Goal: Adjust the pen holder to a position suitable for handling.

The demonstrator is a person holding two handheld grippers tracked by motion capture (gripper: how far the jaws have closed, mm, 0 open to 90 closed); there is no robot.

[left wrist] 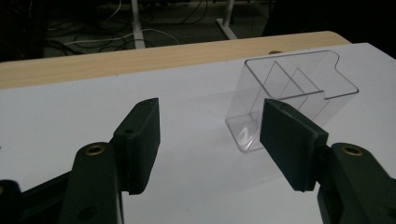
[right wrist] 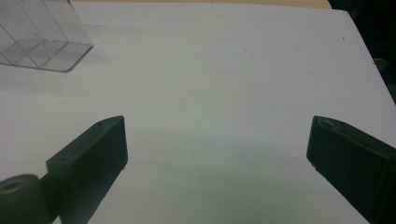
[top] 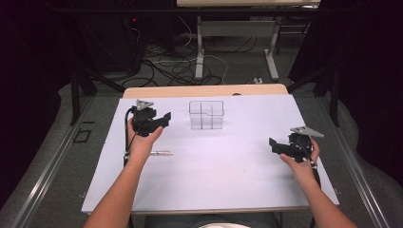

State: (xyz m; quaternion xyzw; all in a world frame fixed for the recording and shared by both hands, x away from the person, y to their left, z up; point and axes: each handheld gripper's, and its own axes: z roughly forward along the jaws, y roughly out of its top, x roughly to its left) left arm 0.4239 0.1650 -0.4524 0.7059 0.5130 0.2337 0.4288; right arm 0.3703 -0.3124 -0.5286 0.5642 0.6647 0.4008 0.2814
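Left tool [top: 164,118] hangs above the counter [top: 214,180], released with nothing between its jaws, aimed at the clear box [top: 206,114] standing mid-counter; a pen [top: 160,153] lies below that hand. Right tool [top: 274,144] is released too, idle at right. Step looks like the approach; next, probably close in on the box wall.

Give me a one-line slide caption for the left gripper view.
Open left hand-held gripper empty above the white table sheet, pointing toward the clear plastic divided organizer box.
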